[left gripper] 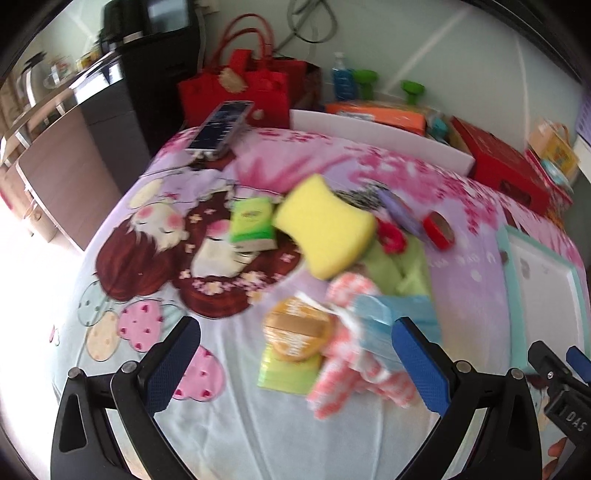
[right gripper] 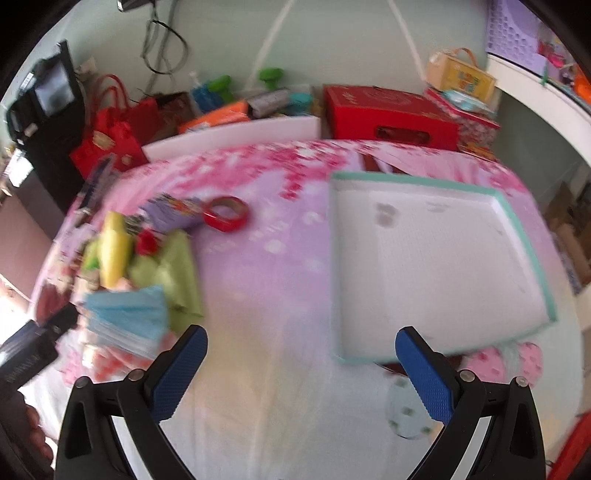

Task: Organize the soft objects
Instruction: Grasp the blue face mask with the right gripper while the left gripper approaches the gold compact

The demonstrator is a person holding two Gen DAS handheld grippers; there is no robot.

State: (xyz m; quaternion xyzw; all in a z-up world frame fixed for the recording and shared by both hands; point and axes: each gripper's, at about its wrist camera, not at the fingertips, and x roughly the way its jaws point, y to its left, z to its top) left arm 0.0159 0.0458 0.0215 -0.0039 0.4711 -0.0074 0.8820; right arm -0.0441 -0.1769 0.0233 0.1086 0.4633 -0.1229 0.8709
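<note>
Blue-padded, both the left tool and right tool gape wide, empty; yellow sponge waits (likely bound for the tray).

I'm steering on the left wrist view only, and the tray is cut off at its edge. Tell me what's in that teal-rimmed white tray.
Observer: Nothing lies in the teal-rimmed white tray; the right wrist view shows its whole floor bare.
Operator: Report the right gripper's state. I only see a sliver of it.
Observer: The right gripper is open, holding nothing, above the printed bedsheet just left of the tray's near corner.
Operator: Describe what lies beyond the tray.
Observer: A pale lilac plastic basket with lattice holes sits up on a white ledge at the far right, out of your view.
</note>
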